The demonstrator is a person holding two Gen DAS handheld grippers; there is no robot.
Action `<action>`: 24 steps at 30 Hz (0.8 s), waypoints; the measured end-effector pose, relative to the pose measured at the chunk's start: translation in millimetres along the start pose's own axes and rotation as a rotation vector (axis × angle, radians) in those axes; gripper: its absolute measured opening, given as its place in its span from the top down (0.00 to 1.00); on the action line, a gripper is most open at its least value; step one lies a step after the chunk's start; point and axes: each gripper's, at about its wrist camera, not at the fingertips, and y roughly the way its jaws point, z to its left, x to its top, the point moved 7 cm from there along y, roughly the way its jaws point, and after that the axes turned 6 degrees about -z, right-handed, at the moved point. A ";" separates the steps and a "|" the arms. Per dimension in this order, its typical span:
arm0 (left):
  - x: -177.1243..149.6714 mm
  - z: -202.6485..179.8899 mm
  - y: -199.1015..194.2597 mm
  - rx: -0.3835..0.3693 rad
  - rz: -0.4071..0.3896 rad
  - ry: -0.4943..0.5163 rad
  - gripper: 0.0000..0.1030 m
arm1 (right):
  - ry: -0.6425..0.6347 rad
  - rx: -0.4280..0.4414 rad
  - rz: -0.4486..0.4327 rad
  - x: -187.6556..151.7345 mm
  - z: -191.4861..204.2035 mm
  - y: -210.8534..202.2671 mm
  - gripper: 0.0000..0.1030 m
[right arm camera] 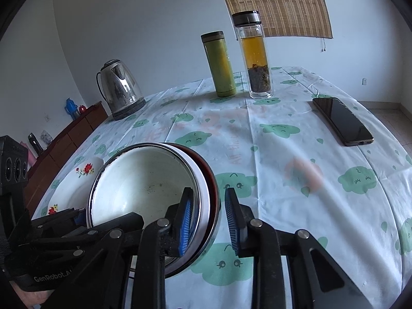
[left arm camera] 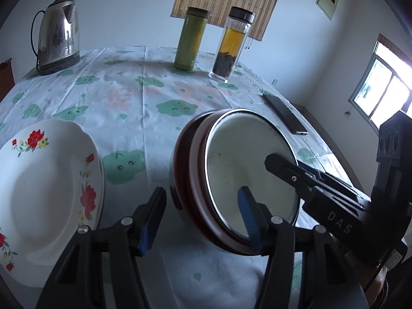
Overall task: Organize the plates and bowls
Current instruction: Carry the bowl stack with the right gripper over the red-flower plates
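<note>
Tilted up between both grippers: enamel bowl (right arm camera: 144,188), white inside, red-banded outside. Right gripper (right arm camera: 208,221) straddling its rim, blue pads either side, contact unclear. Left gripper (left arm camera: 198,221) likewise astride the rim, clamp not discernible. Just left of it, flowered plate (left arm camera: 43,188) on the tablecloth (left arm camera: 144,108).

Left black two-finger gripper (left arm camera: 200,221) with blue pads, jaws apart, right black gripper (right arm camera: 208,221), jaws narrowly parted, both angled downward

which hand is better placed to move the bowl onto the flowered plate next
Left, probably. Its tool straddles the tilted bowl's rim, and the flowered plate lies beside it.
</note>
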 end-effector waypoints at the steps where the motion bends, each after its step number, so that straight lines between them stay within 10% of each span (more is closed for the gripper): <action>1: -0.4 -1.1 0.0 -0.008 0.001 0.001 0.44 | 0.000 0.001 -0.001 0.1 0.2 0.2 0.75; 24: 1.4 -3.0 -7.1 -0.022 -0.036 -0.028 0.55 | 0.014 -0.014 -0.033 9.5 4.1 -5.0 0.77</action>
